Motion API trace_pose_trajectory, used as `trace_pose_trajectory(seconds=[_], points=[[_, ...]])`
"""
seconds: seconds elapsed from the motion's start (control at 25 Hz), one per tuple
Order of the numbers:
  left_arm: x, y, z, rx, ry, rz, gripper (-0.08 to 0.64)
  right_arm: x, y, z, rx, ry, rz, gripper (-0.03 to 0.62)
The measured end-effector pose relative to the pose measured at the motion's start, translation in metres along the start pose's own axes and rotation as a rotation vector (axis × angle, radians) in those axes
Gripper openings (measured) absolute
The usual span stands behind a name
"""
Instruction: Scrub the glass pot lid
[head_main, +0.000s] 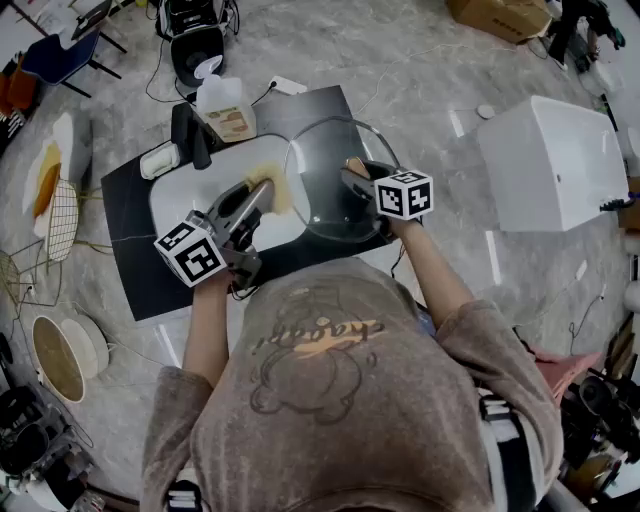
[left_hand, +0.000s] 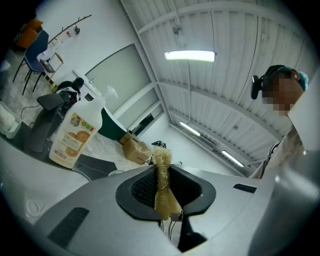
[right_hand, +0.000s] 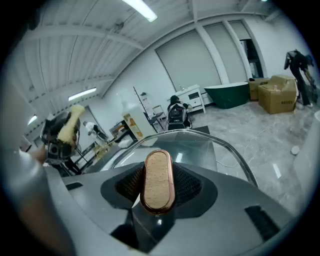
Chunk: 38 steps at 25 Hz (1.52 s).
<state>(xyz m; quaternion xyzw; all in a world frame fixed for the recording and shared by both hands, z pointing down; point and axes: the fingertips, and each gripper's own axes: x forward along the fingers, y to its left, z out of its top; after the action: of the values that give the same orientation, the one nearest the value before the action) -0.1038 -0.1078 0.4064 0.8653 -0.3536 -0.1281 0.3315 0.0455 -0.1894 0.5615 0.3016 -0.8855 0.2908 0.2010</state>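
Glass pot lid (head_main: 318, 170) hangs tilted over the sink's (head_main: 178, 198) right edge, the right gripper (head_main: 356, 176) clamped on its wooden knob (right_hand: 158, 180). To scrub well, the left gripper (head_main: 252, 200), pinched on a loofah (left_hand: 163, 186), should press it flat and rub overlapping circles, lid steady.

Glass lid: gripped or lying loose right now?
Gripped. The right gripper has its jaws closed on the wooden knob of the glass lid, seen plainly in the right gripper view.
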Motion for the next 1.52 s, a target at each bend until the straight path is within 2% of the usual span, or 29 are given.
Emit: trace_pose_trajectory(seconds=[0.16,0.48,0.72,1.04,1.16,1.52], points=[[-0.006,0.000,0.002,0.006,-0.014,0.026,0.066,0.021,0.000,-0.011,-0.096,0.104,-0.017,0.179],[-0.015,0.005,0.001,0.015,-0.027,0.065,0.066,0.052,-0.006,-0.024,-0.174,0.226,-0.049,0.179],[-0.016,0.010,0.003,0.026,-0.037,0.077,0.066,0.066,-0.004,-0.035,-0.198,0.279,-0.051,0.179],[-0.010,0.012,0.005,0.019,-0.032,0.085,0.066,0.067,-0.006,-0.033,-0.198,0.298,-0.065,0.181],[-0.004,0.015,0.003,0.023,-0.019,0.082,0.066,0.067,-0.006,-0.027,-0.214,0.281,-0.087,0.185],[0.030,0.025,-0.003,0.067,0.026,0.067,0.066,0.045,0.015,0.040,-0.218,0.070,-0.079,0.201]])
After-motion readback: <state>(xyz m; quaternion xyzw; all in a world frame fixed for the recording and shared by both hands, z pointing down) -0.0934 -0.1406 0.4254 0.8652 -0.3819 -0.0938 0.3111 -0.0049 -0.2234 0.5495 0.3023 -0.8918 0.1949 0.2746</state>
